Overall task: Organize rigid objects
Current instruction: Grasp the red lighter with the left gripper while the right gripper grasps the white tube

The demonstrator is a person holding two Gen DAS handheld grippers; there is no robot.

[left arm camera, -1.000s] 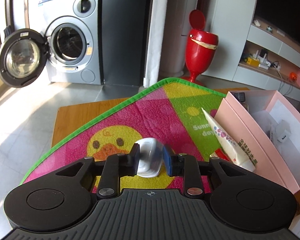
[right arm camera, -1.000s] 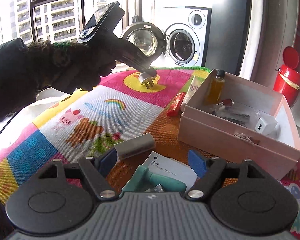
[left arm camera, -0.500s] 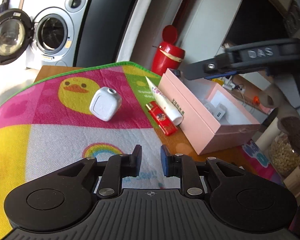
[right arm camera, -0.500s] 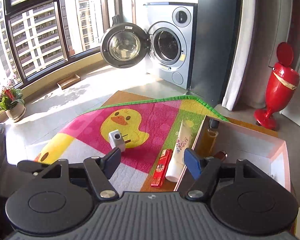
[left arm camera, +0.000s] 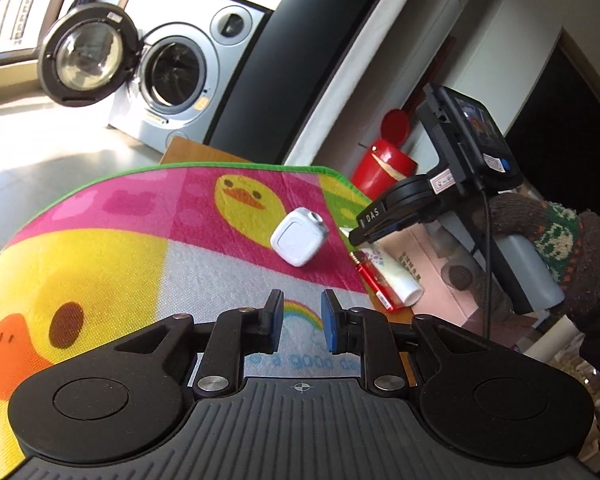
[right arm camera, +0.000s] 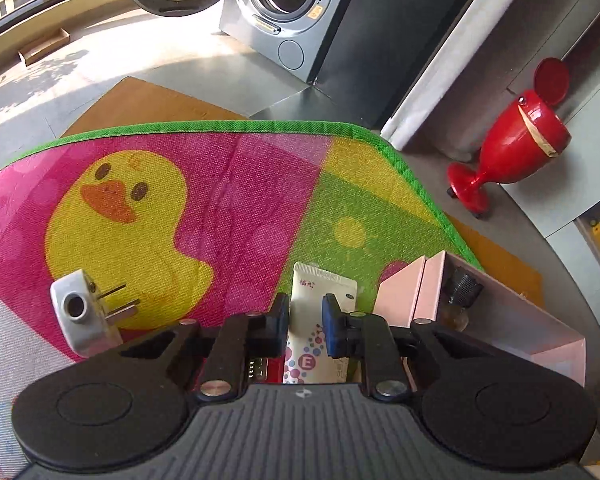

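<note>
Left gripper [left arm camera: 300, 316] hovering over the play mat [left arm camera: 140, 240], jaws slightly parted, empty. Right gripper [right arm camera: 306, 320] straddling the white tube [right arm camera: 320, 344], contact unclear. White plug [left arm camera: 299, 237] lying on the mat, near the red lighter [left arm camera: 374, 282] and pink box [right arm camera: 500, 312].

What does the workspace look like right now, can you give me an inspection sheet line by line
Surface: cartoon duck play mat over a wooden table.
Job's things: white plug adapter on the mat; cream tube and red lighter beside the pink box.
Clutter: dark-capped bottle in the box.
Grippers: left gripper open, empty; right gripper straddling the tube, contact unclear.
Cables: black lead on the right gripper.
Surroundings: washing machine, door open; red bin.
</note>
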